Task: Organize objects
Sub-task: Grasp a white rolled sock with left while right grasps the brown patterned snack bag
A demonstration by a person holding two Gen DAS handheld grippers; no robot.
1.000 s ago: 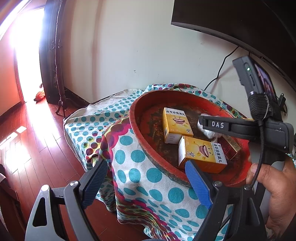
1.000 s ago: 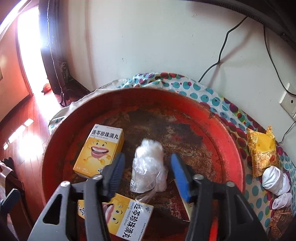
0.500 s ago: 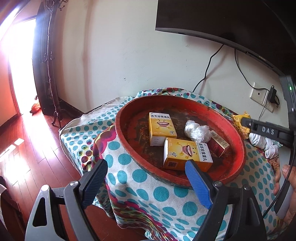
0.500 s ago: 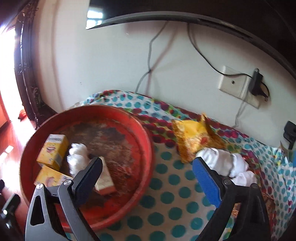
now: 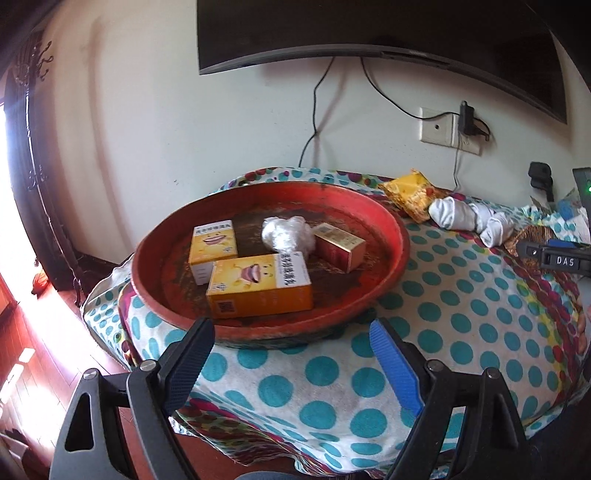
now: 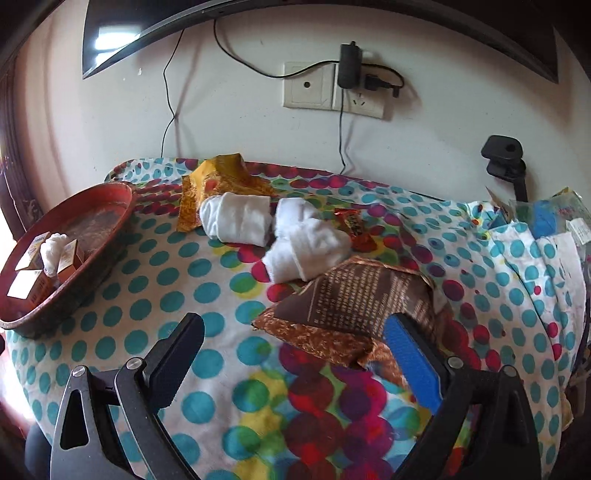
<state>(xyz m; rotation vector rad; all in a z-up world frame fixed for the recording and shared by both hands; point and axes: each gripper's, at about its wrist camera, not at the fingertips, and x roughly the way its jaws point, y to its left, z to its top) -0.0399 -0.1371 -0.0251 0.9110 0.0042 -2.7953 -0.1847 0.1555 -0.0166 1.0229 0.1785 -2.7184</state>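
Note:
A round red tray on the dotted cloth holds two yellow boxes, a small red-gold box and a crumpled clear plastic bag. My left gripper is open and empty, just in front of the tray's near rim. My right gripper is open and empty over the cloth, right of the tray, with a brown foil packet just ahead between its fingers. Beyond lie white rolled socks, a yellow snack bag and a small red wrapper.
The cloth-covered table stands against a white wall with a socket and charger and a screen above. Plastic bags and papers lie at the right edge. A wooden floor drops away at left.
Both grippers have swung right. The right gripper left the plastic bag in the tray and now sits over the brown packet. The left view has pulled back from the tray.

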